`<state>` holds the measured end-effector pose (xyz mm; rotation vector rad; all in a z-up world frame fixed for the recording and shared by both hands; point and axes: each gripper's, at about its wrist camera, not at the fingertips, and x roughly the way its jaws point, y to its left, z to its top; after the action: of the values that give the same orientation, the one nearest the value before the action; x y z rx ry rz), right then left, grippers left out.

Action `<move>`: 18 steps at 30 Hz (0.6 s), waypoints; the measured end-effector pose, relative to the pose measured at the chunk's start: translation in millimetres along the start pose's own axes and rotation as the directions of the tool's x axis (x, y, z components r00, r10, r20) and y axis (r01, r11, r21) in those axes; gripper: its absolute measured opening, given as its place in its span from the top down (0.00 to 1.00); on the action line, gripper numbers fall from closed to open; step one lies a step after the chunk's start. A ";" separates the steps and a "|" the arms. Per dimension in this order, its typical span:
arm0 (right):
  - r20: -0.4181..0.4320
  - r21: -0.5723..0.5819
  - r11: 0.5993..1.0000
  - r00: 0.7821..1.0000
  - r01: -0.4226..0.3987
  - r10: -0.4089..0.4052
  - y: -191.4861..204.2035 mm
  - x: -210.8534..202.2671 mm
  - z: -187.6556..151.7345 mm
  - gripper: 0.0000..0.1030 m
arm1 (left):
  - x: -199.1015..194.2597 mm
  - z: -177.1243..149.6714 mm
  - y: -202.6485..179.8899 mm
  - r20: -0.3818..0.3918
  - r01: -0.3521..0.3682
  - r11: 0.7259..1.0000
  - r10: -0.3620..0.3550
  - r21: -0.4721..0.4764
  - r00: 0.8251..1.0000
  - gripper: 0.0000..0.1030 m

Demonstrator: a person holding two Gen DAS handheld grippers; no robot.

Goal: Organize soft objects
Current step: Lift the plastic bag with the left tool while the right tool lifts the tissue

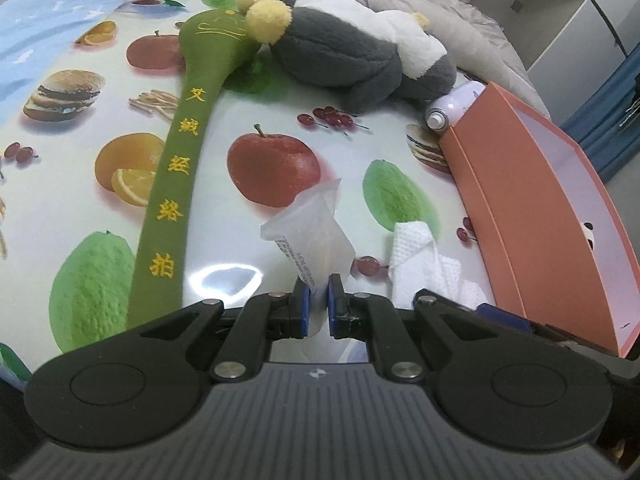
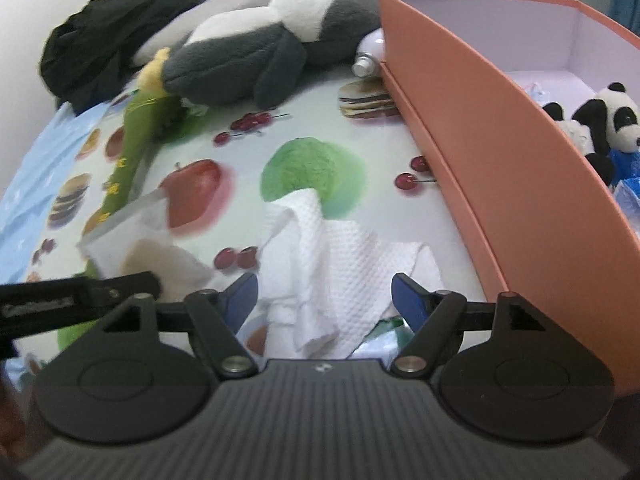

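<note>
Grey plush penguin [image 1: 352,56], one green plush mallet [image 1: 176,152]

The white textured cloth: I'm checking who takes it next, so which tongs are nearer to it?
Right. The right tongs stand open around the white textured cloth; the left tongs, shut on a translucent wrapper, sit beside it.

left gripper [image 1: 318,304]: jaws clamped, angled down | right gripper [image 2: 324,294]: jaws spread wide
</note>
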<state>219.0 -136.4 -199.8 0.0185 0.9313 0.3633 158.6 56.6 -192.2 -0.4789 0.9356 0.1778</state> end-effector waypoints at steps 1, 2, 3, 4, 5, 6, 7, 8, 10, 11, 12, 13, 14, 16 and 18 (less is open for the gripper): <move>0.005 0.003 1.000 1.000 0.010 -0.010 0.0 2.1 1.1 0.27 | 1.4 1.5 1.1 -0.004 -0.005 1.000 0.005 0.003 1.000 0.90; 0.007 0.006 1.000 1.000 0.017 -0.017 -0.8 4.7 2.0 0.27 | 3.3 3.0 2.6 -0.010 -0.009 1.000 0.009 0.004 1.000 0.90; 0.003 0.010 1.000 1.000 0.026 -0.026 -1.1 8.3 3.1 0.27 | 5.8 4.6 4.2 -0.016 -0.008 1.000 0.008 0.003 1.000 0.90; -0.006 0.011 0.999 0.999 0.034 -0.034 -1.2 12.1 3.7 0.27 | 8.2 6.3 5.6 -0.023 -0.005 1.000 0.005 0.002 1.000 0.90; -0.022 0.013 0.999 0.999 0.036 -0.036 -1.8 16.9 4.1 0.25 | 10.8 8.5 6.7 -0.029 -0.004 1.000 0.004 0.006 1.000 0.90; -0.028 0.012 0.999 0.999 0.035 -0.035 -2.0 19.8 4.1 0.25 | 13.1 10.5 7.0 -0.033 -0.005 1.000 0.006 0.011 0.999 0.90; -0.023 0.000 0.999 0.999 0.041 -0.041 -0.1 21.1 4.2 0.26 | 14.8 12.5 7.0 -0.036 -0.008 1.000 0.008 0.016 0.999 0.90; -0.026 -0.017 0.999 0.999 0.046 -0.046 2.6 22.6 4.9 0.28 | 16.5 15.1 7.5 -0.040 -0.007 1.000 0.008 0.016 0.999 0.90; -0.034 -0.040 0.998 0.998 0.045 -0.047 7.1 24.7 6.9 0.36 | 19.5 19.9 8.2 -0.052 -0.006 1.000 0.006 0.010 0.999 0.90; -0.043 -0.045 0.998 0.998 0.038 -0.040 9.0 25.9 8.7 0.44 | 21.1 22.4 7.8 -0.057 -0.008 1.000 0.009 0.013 0.998 0.90; -0.051 -0.053 0.998 0.998 0.028 -0.031 11.4 27.0 10.7 0.55 | 22.9 25.1 6.9 -0.062 -0.009 1.000 0.011 0.020 0.998 0.90; -0.060 -0.063 0.998 0.998 0.019 -0.023 14.2 28.2 12.3 0.61 | 24.8 27.9 5.8 -0.069 -0.011 1.000 0.013 0.025 0.998 0.89; -0.072 -0.074 0.997 0.997 0.009 -0.015 17.6 29.6 14.5 0.72 | 26.6 31.1 4.8 -0.078 -0.012 1.000 0.014 0.027 0.997 0.90; -0.104 -0.077 0.997 0.995 -0.016 0.007 22.4 32.3 19.4 0.85 | 29.2 37.1 2.6 -0.093 -0.012 0.999 0.015 0.031 0.996 0.90; -0.134 -0.083 0.997 0.991 -0.012 0.001 26.8 32.9 25.5 0.87 | 29.5 43.1 0.3 -0.111 -0.019 0.999 0.023 0.032 0.994 0.90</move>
<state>248.9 -97.3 -205.5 -0.0803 1.0485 0.4128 207.2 75.3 -194.6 -0.4538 1.0517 0.1562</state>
